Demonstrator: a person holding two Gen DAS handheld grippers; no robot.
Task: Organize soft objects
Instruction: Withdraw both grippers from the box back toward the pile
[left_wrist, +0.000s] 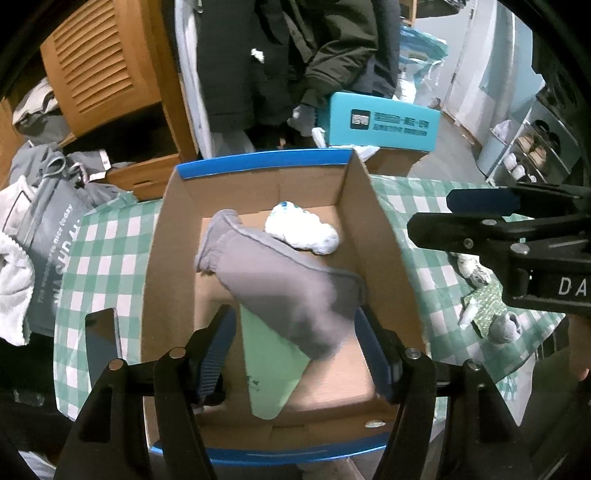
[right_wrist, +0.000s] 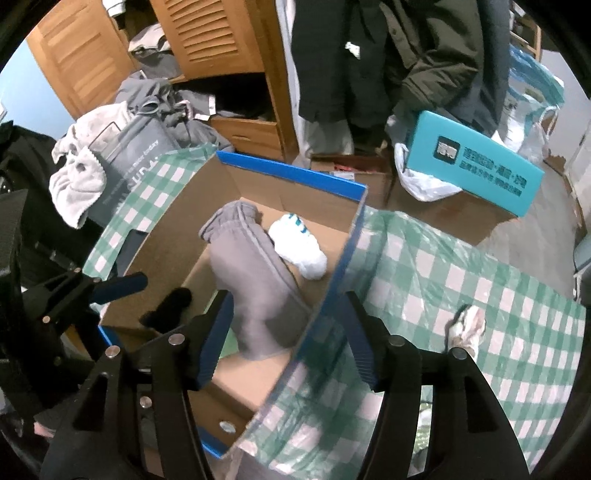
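Item: grey garment (left_wrist: 280, 284), inside cardboard box (left_wrist: 373, 221) on checked desk (left_wrist: 107, 236), ahead of left tongs (left_wrist: 295, 354). Long axis runs diagonally, cuffed end pointing away. White bundle (left_wrist: 303, 230) beyond. Left and right tongs (right_wrist: 286, 338) gape, gripping nothing.

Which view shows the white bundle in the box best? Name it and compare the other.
The left wrist view: the white bundle lies unobstructed on the floor of the cardboard box, beside the grey garment. In the right wrist view the bundle also shows, but smaller and at a slant.
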